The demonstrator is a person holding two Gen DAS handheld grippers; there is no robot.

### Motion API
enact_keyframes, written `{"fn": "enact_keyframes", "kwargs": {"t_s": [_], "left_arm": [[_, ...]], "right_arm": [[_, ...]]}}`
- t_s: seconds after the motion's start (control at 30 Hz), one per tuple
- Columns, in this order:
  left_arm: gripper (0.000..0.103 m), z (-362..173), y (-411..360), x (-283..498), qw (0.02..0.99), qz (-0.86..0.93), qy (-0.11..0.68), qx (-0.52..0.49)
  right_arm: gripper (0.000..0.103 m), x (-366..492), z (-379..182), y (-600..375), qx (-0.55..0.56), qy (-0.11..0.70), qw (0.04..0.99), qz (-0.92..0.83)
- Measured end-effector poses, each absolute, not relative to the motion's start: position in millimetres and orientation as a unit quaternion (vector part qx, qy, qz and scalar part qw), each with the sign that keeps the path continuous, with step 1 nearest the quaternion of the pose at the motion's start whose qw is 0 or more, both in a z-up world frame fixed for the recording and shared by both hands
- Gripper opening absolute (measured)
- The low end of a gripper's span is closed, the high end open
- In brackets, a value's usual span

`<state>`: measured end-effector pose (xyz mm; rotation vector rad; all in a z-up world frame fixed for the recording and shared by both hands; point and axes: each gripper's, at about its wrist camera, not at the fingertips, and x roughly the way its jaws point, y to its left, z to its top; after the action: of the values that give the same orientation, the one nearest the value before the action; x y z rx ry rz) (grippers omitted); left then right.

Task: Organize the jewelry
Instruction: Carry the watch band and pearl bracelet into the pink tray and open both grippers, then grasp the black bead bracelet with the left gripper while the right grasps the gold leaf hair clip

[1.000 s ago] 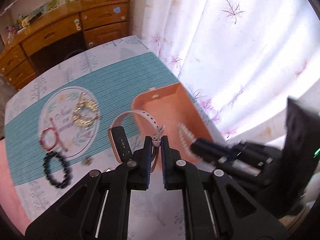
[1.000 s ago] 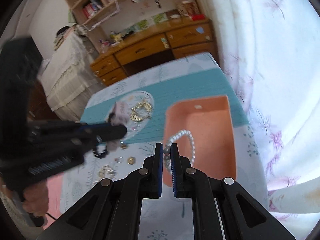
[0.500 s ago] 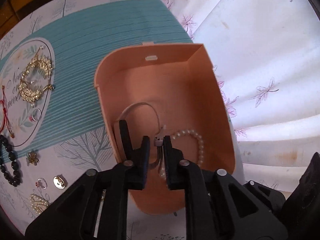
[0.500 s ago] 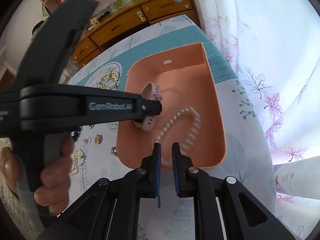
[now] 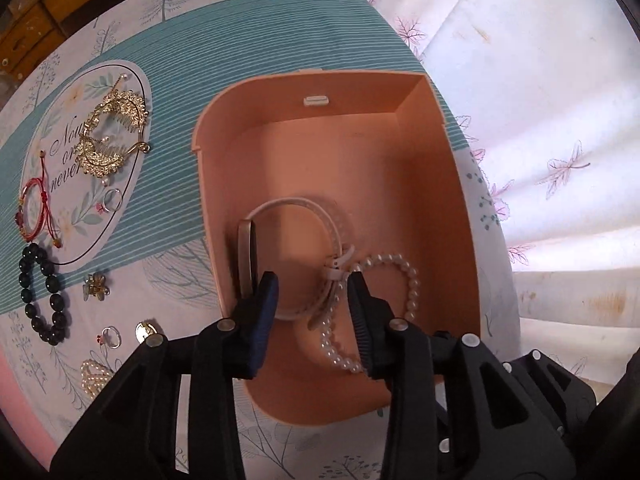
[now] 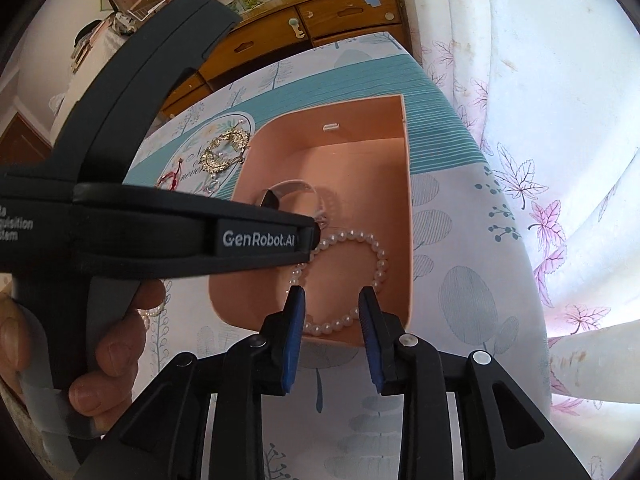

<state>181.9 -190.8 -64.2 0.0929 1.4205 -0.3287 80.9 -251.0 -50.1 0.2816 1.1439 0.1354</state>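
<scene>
Both claws have spread apart since half a second ago, leaving watch and pearls lying loose in the box.

Largest first: the peach box (image 5: 452, 152) sits on the leaf-print tablecloth (image 5: 172, 276). Over its near end the left gripper (image 5: 312, 304) and right gripper (image 6: 331, 322) hang with jaws spread wide, gripping nothing. Inside, the pale-strapped watch (image 5: 280, 216) stands on edge, touching the pearl bracelet (image 5: 412, 280). Gold hair combs (image 5: 112, 136), a black bead bracelet (image 5: 44, 292) and small rings (image 5: 110, 336) lie left of the box.

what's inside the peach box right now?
Inside the peach box: a watch with a pale strap, and a pearl bracelet beside it. The left gripper hides part of both and the floor beneath.
</scene>
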Motion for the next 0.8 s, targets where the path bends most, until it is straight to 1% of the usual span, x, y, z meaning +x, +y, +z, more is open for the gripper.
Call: {"fn": "enact_keyframes", "kwargs": {"t_s": [0.1,0.13,0.17,0.2,0.5,0.8], "left_arm": [[0.040,-51,-184,172,0.755,-0.157,0.636,0.039],[0.048,-46,-181,168,0.760,-0.157,0.630,0.039],[0.053,-40,-178,164,0.766,-0.158,0.622,0.037],[0.054,-35,-175,160,0.769,-0.163,0.617,0.032],[0.055,20,-115,124,0.804,-0.144,0.576,-0.009],[0.055,7,-17,82,0.810,-0.070,0.582,-0.027]], "right_arm": [[0.028,79,-46,-246,0.133,0.536,0.831,0.070],[0.028,80,-46,-246,0.131,0.534,0.832,0.070],[0.028,79,-43,-245,0.128,0.533,0.834,0.071],[0.028,78,-41,-242,0.125,0.531,0.835,0.072],[0.028,64,-23,-225,0.106,0.521,0.842,0.088],[0.028,57,-1,-188,0.068,0.509,0.851,0.113]]}}
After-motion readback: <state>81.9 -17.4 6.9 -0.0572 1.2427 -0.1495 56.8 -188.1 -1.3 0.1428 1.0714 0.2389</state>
